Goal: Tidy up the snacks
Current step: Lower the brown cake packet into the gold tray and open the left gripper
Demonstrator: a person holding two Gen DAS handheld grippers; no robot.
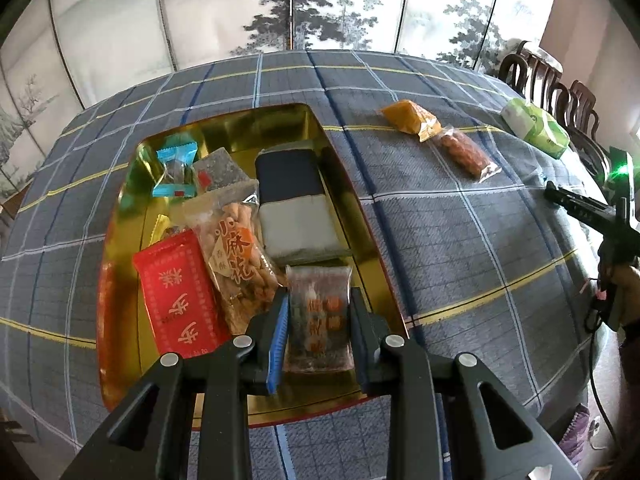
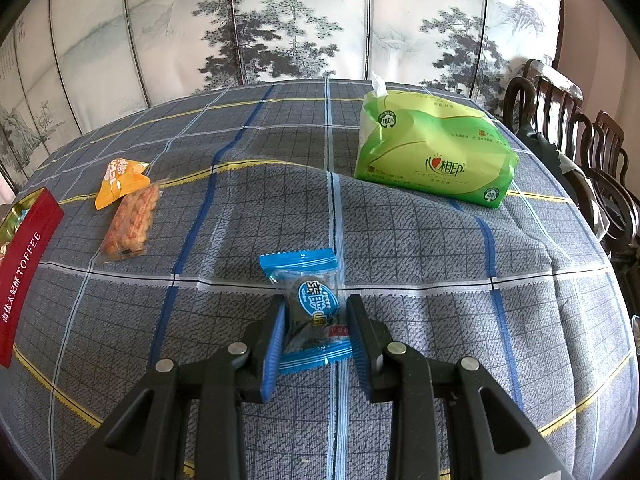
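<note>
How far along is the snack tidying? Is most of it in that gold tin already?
Mostly, it seems. The gold tin already holds several packets, including a red one and a twisted-dough snack. In hand: the left gripper grips a clear packet over the tin; the right gripper grips a blue candy. Left on the cloth: an orange packet and a clear-wrapped biscuit pack.
</note>
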